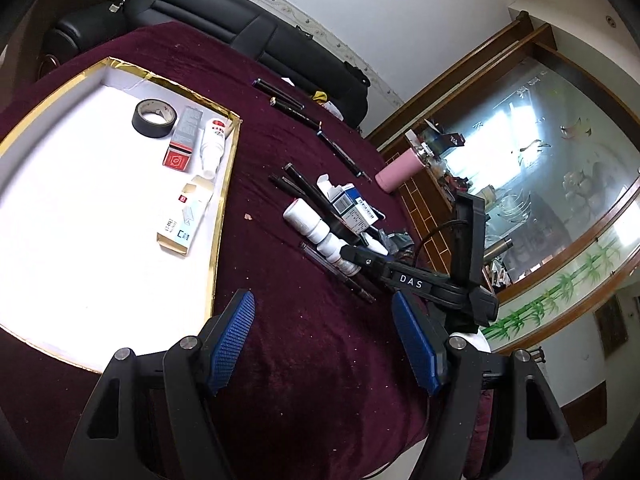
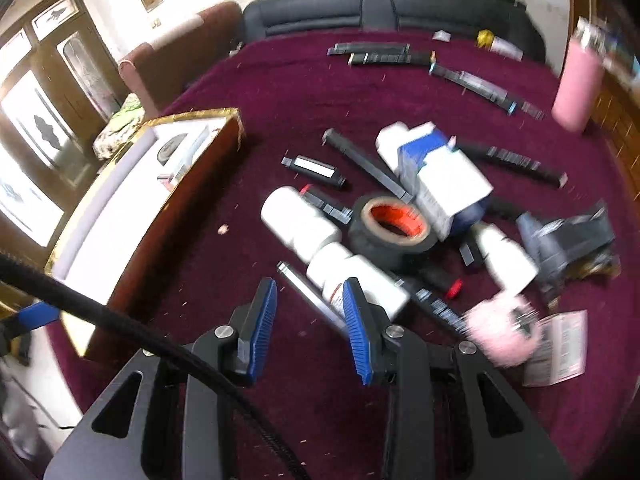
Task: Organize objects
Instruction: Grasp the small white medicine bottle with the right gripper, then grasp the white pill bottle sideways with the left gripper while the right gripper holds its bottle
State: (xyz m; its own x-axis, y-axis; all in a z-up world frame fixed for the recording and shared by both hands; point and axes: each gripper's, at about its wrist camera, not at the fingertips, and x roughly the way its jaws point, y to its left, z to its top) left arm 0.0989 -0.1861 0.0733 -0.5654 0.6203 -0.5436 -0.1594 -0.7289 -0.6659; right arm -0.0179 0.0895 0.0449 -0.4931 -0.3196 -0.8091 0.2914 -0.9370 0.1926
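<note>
My left gripper (image 1: 322, 300) hangs open over bare maroon cloth, with nothing between its blue pads. To its left lies a gold-rimmed white tray (image 1: 224, 208) holding a black tape roll (image 1: 154, 118), a red and grey box (image 1: 182, 140), a white tube (image 1: 212, 140) and a white box (image 1: 186, 216). A pile lies on the cloth: white bottles (image 2: 298, 220), a tape roll with an orange core (image 2: 390, 226), a blue and white box (image 2: 436, 176), pens. My right gripper (image 2: 310, 286) hovers at the pile's near edge, jaws apart and gripping nothing; a silver pen (image 2: 296, 280) lies beneath.
Several black pens (image 1: 296, 104) lie in a row at the far side of the cloth. A pink bottle (image 2: 576, 88) stands at the right edge. A pink fluffy item (image 2: 500, 332), a leaflet (image 2: 556, 352) and a grey pouch (image 2: 568, 240) lie right of the pile. A black sofa (image 1: 220, 12) is behind.
</note>
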